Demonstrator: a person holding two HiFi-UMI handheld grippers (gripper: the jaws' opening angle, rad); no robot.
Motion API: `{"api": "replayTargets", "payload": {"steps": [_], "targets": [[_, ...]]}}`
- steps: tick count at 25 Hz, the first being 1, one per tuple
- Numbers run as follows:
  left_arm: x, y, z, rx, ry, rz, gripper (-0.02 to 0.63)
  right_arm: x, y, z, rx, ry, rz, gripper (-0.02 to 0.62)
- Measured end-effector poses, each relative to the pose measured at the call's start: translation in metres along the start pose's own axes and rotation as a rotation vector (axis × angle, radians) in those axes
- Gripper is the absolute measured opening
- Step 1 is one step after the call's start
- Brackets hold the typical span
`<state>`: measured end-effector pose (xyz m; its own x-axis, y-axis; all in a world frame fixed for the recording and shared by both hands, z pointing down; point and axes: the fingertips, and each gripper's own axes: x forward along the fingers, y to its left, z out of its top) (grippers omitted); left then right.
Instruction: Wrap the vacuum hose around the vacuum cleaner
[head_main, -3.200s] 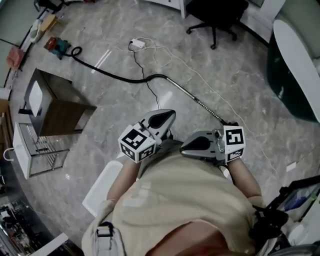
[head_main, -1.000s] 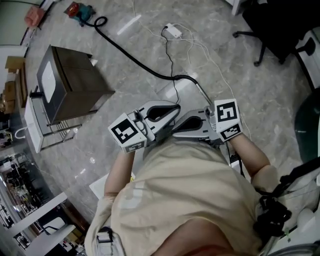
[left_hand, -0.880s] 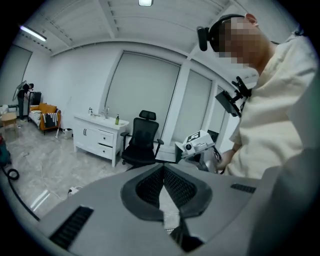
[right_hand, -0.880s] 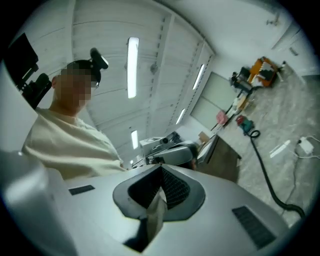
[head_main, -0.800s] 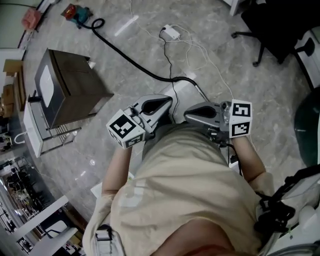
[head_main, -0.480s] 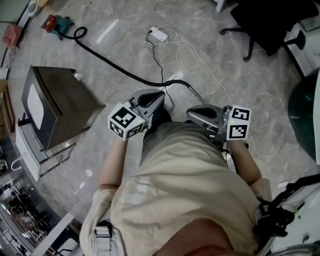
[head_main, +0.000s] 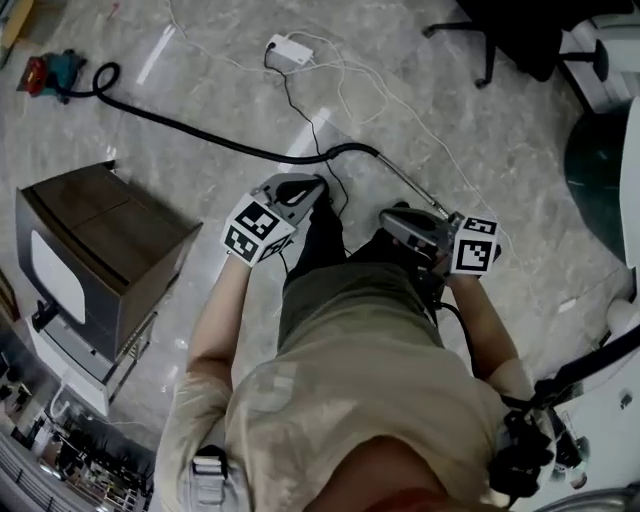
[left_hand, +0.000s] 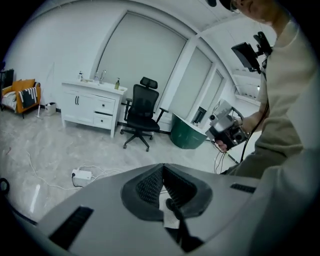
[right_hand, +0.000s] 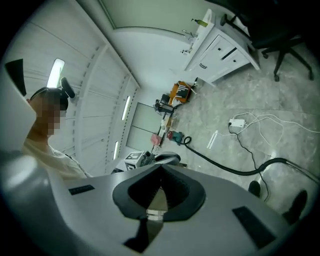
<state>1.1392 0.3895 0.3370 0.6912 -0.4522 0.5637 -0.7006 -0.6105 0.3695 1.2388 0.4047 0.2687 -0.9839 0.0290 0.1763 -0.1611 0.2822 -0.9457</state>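
The small red and teal vacuum cleaner (head_main: 52, 73) lies on the floor at the far upper left, also small in the right gripper view (right_hand: 176, 136). Its black hose (head_main: 200, 135) runs right across the floor to a metal wand (head_main: 412, 190) just beyond my feet. My left gripper (head_main: 316, 184) is shut and empty, held above the hose's bend. My right gripper (head_main: 386, 216) is shut and empty too, near the wand. In the left gripper view the jaws (left_hand: 162, 167) meet with nothing between them; in the right gripper view the jaws (right_hand: 161, 167) do the same.
A brown cabinet (head_main: 100, 260) stands at the left beside a wire rack. A white power strip (head_main: 290, 48) with loose cords lies ahead. A black office chair (head_main: 500, 30) and a dark green bin (head_main: 600, 160) are at the right.
Both grippers have dropped lower and spread apart, the right one rolling. The person has stepped forward, so the hose bend and wand now lie right under the grippers.
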Motion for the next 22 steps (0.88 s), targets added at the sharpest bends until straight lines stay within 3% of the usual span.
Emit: {"api": "replayTargets", "payload": {"steps": [5,10,14,18,22], "targets": [[0.022,0.020,-0.018,0.010,0.090,-0.050,0.005,0.012,-0.022,0.002,0.064,-0.056,-0.021,0.003],[0.077,0.036,-0.033,0.012,0.181,-0.049,0.005,0.001,-0.070,0.000,0.086,-0.024,-0.025,0.003],[0.128,0.053,-0.053,-0.045,0.232,-0.084,0.005,-0.019,-0.128,-0.008,0.029,0.051,-0.095,0.003],[0.178,0.076,-0.092,-0.058,0.320,-0.089,0.005,-0.047,-0.191,-0.011,0.140,-0.024,-0.141,0.003],[0.238,0.100,-0.131,-0.033,0.372,-0.117,0.005,-0.069,-0.261,-0.012,0.147,-0.064,-0.212,0.004]]}}
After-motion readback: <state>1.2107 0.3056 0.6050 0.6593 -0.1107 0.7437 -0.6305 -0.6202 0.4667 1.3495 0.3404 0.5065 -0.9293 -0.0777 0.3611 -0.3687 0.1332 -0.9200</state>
